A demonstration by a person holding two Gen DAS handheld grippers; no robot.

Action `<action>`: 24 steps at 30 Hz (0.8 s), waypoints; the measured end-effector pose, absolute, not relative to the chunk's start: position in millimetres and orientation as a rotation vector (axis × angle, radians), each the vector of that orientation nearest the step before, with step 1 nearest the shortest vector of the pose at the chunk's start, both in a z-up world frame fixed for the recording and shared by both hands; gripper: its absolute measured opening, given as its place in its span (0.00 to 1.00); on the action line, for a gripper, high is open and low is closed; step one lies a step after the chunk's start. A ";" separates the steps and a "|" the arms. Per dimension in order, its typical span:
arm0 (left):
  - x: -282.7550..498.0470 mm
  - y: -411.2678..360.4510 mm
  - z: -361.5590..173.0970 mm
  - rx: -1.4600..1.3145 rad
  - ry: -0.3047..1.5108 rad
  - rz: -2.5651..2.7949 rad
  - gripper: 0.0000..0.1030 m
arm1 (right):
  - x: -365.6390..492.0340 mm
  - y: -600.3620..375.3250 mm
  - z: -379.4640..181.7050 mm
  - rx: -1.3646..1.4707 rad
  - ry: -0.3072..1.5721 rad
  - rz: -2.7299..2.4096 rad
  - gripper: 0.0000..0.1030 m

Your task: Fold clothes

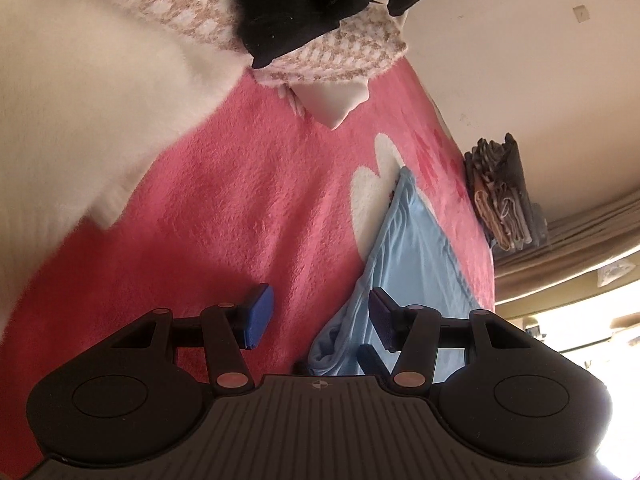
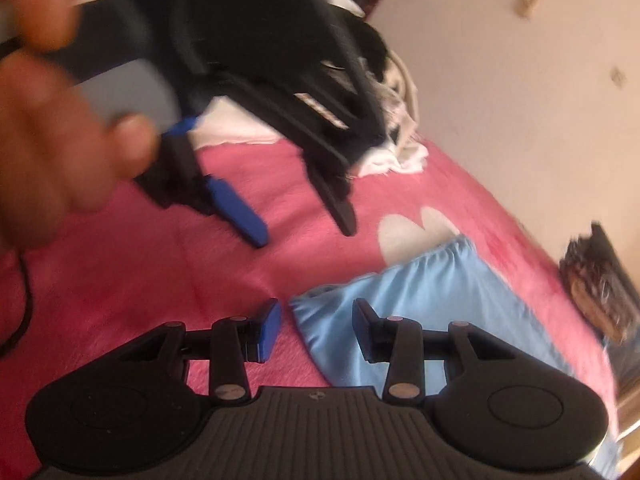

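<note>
Left claw (image 1: 320,316): fingers apart, gripping nothing, hanging over the pink blanket (image 1: 224,216) of a bed. Right claw (image 2: 316,330): fingers apart, gripping nothing, low over the same blanket.

Light blue garment (image 1: 416,248): lies flat on the blanket, partly over a white heart print (image 1: 370,184). From the left claw it lies ahead and to the right, its near bunched end under the right-hand finger, its long axis running away from the claw. In the right wrist view its gathered near corner (image 2: 316,304) sits between the two fingertips, the cloth spreading off to the right. Judgement: the right claw is the nearer and better lined up on that corner.

Whether the garment is spread for folding or already folded over cannot be settled.

Pile of clothes (image 1: 304,4): black, white and patterned pieces, at the far end of the bed, well apart from the blue garment.

Stack of folded cloth (image 1: 500,196): at the bed's far right edge.

Left claw seen from the right wrist (image 2: 304,216), a blurred hand (image 2: 60,140) holding it.
</note>
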State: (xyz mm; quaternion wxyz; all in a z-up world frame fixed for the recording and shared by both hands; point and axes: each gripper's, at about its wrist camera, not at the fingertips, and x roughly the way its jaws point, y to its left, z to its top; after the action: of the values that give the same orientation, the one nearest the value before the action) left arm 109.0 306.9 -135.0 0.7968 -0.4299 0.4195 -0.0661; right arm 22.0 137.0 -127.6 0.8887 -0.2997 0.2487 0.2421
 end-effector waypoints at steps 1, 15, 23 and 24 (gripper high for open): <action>108.8 307.3 -135.2 -0.926 0.901 -0.142 0.51 | 22.7 134.6 -126.3 -0.607 0.518 0.497 0.39; 128.0 289.6 -121.9 -0.936 0.897 -0.287 0.51 | 33.4 100.1 -108.9 -0.391 0.535 0.411 0.06; 197.9 247.1 -135.7 -0.756 1.028 -0.339 0.51 | 36.3 77.7 -98.8 -0.278 0.530 0.412 0.06; 207.1 242.8 -137.9 -0.740 1.037 -0.348 0.51 | 36.3 76.7 -98.1 -0.269 0.529 0.416 0.06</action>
State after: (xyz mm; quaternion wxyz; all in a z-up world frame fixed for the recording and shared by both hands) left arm 207.1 242.8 -137.9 0.7898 -0.3436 0.4817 -0.1616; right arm 36.3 76.7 -98.1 0.9350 -0.1316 0.2587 0.2037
